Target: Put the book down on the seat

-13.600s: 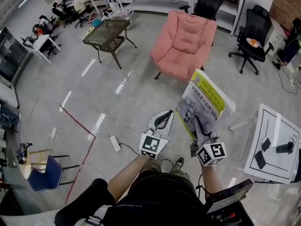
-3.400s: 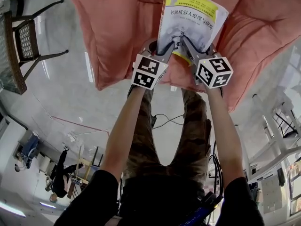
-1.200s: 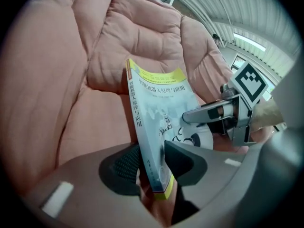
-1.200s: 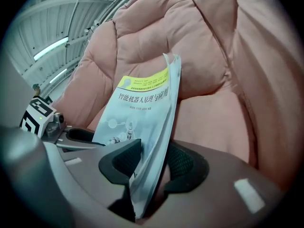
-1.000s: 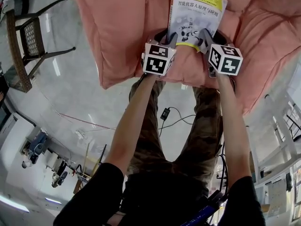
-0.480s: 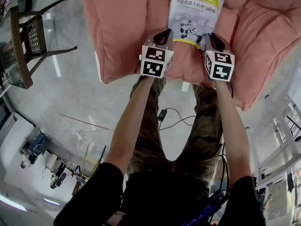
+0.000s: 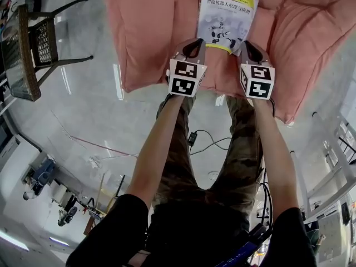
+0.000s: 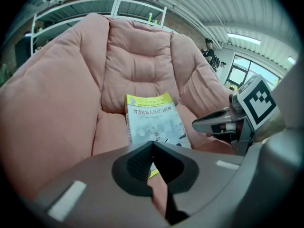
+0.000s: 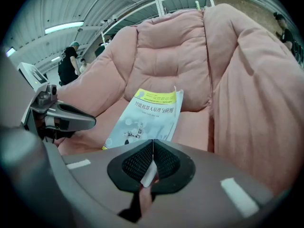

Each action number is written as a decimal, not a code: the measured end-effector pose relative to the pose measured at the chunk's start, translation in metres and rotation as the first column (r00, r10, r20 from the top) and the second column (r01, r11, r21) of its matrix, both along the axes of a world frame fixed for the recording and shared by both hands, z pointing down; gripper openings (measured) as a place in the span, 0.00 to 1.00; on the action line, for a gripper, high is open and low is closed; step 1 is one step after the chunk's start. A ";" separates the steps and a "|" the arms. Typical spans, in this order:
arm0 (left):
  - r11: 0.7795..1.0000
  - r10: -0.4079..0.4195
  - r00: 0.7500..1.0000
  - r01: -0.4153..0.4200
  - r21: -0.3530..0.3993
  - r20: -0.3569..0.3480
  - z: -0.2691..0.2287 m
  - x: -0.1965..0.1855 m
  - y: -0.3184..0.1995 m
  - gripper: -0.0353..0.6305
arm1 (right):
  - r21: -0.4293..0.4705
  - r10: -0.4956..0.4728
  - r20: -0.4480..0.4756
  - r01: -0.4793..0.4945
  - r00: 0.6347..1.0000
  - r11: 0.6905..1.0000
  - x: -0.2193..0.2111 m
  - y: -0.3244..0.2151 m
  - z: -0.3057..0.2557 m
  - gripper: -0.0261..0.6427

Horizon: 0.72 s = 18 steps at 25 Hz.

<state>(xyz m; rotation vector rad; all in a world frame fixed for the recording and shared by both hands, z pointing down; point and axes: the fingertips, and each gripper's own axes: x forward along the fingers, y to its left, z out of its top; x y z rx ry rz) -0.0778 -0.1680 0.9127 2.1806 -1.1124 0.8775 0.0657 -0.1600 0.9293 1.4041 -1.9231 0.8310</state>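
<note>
Head view: book (image 7: pixel 227 15) on seat (image 7: pixel 150 38) beyond left claw (image 7: pixel 195 43), right claw (image 7: pixel 247 45).

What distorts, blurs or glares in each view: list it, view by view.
Head view: fisheye bends the floor, which carries white glare streaks; the book reads sharp. Left gripper view: black vignette corners, the left gripper large and slightly soft up close. Right gripper view: same vignette, ceiling lamp blown out.
</note>
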 end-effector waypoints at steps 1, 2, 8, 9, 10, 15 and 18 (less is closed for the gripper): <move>1.000 -0.004 1.000 0.004 0.011 0.008 -0.005 0.000 0.001 0.06 | 0.018 -0.005 0.006 0.005 1.000 1.000 0.000 0.000 -0.007 0.06; 1.000 -0.010 1.000 0.009 0.023 0.016 -0.010 0.001 0.001 0.06 | 0.037 -0.010 0.012 0.009 1.000 0.999 0.001 0.000 -0.014 0.06; 0.995 -0.042 0.999 0.039 0.090 0.032 -0.048 0.001 -0.001 0.06 | 0.123 -0.040 0.038 0.035 0.998 0.992 0.002 -0.003 -0.058 0.08; 0.993 -0.050 0.998 0.046 0.108 0.035 -0.055 0.001 -0.001 0.06 | 0.135 -0.047 0.035 0.041 0.998 0.990 0.002 -0.003 -0.065 0.08; 0.991 -0.056 0.998 0.052 0.125 0.036 -0.063 0.001 -0.002 0.06 | 0.145 -0.052 0.033 0.047 0.998 0.988 0.002 -0.003 -0.072 0.08; 0.986 -0.042 0.999 0.039 0.160 0.017 -0.102 0.012 0.004 0.06 | 0.181 -0.070 0.034 0.063 0.997 0.981 0.002 0.003 -0.114 0.08; 0.983 -0.015 1.000 0.015 0.183 -0.002 -0.127 0.021 0.005 0.06 | 0.214 -0.084 0.031 0.075 0.996 0.974 -0.003 0.004 -0.140 0.08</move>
